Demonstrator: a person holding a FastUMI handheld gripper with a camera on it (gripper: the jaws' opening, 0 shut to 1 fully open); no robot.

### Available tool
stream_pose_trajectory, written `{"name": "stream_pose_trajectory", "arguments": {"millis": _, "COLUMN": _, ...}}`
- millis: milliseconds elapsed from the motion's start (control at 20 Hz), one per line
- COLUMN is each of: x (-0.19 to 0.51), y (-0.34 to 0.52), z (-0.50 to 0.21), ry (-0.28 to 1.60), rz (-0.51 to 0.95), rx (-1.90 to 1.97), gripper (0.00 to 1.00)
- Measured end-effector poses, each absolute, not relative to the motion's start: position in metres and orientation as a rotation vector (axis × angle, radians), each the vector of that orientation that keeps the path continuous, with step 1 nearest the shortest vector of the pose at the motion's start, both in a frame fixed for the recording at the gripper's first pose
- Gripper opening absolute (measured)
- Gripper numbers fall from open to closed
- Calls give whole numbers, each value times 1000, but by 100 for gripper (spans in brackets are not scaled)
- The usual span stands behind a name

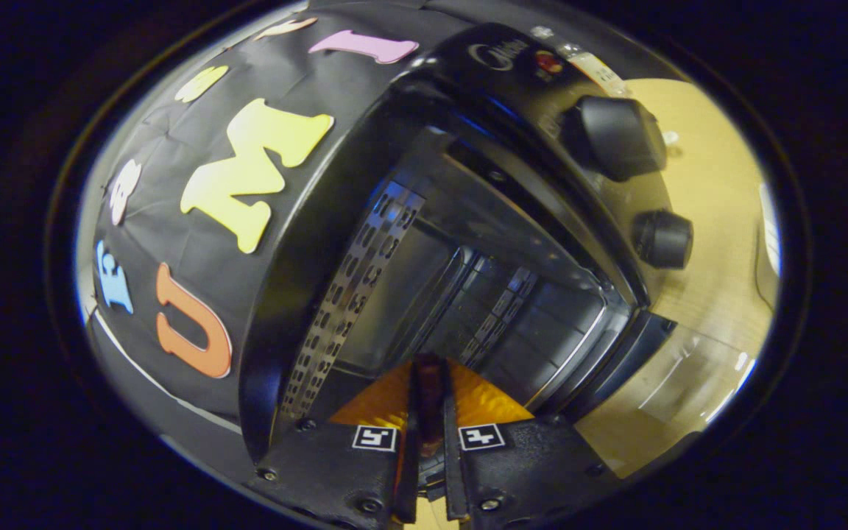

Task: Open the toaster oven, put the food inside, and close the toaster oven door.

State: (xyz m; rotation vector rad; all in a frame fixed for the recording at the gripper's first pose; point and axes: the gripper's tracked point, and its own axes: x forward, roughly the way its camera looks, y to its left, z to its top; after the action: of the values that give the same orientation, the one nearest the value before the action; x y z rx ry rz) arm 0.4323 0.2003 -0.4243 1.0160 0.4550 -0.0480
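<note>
- Holding a thin dark-red food piece [430, 390], edge-on: the tool [428, 434] has both fingers close together and pressed on its sides.
- Food looks light and fairly stiff, a slim slab; likely a toy or a slice, can't tell which. Judged low crush risk, but the narrow grip could let it pivot, so it should stay clamped until it rests on something.
- An orange ridged surface [483, 397] sits just behind the food at the fingers; unclear whether it belongs to the food or the tool.
- Oven [468, 243] is open, its cavity directly ahead of the fingertips and the view rolled sideways.
- Perforated side rail [350, 294] lies beside the fingers; the two knobs [615, 136] are on the far side.
- Door glass [682, 375] hangs down over the table [711, 191].
- Food sits at the cavity mouth, not yet set down inside.
</note>
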Motion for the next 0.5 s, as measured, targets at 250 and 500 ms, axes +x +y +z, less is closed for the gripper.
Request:
{"name": "stream_pose_trajectory", "arguments": {"millis": 250, "x": 430, "y": 187, "z": -436, "ry": 486, "rz": -68, "rx": 752, "gripper": 32}}
{"name": "stream_pose_trajectory", "arguments": {"millis": 500, "x": 423, "y": 173, "z": -436, "ry": 475, "rz": -53, "rx": 478, "gripper": 67}}
